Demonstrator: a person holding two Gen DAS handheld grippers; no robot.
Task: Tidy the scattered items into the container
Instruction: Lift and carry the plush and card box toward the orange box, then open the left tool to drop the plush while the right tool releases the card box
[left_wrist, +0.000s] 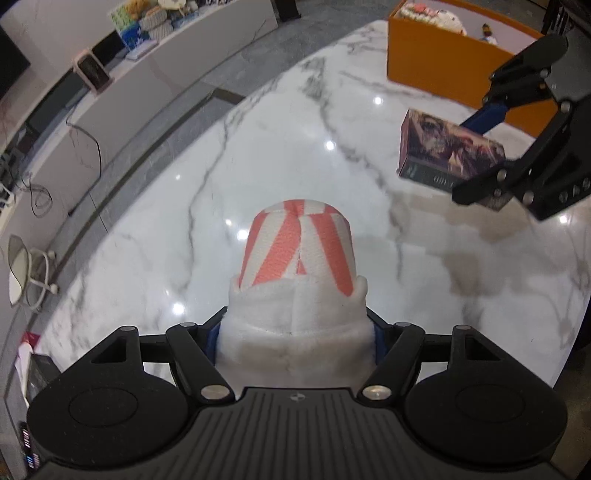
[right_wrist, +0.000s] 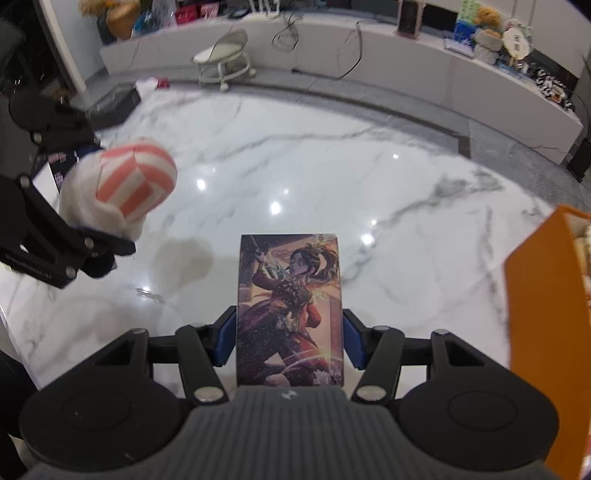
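My left gripper (left_wrist: 295, 336) is shut on a white fleece plush toy (left_wrist: 299, 258) with a pink-and-white striped end, held above the marble table (left_wrist: 258, 147). My right gripper (right_wrist: 290, 339) is shut on a flat box (right_wrist: 291, 302) printed with a painted figure, its blue pads (right_wrist: 227, 339) pressing on the long sides. Both items hang clear of the tabletop (right_wrist: 295, 166). The left wrist view shows that box (left_wrist: 443, 147) at the right, near the orange container (left_wrist: 443, 62). In the right wrist view the plush (right_wrist: 136, 184) is at the left and the container (right_wrist: 546, 314) at the right edge.
The orange container holds soft toys (left_wrist: 436, 14) at its far end. Beyond the table's curved edge run a grey floor and a low white cabinet (right_wrist: 406, 62) with clutter and cables. A small white stool (right_wrist: 221, 59) and a dark box (right_wrist: 114, 103) stand on the floor.
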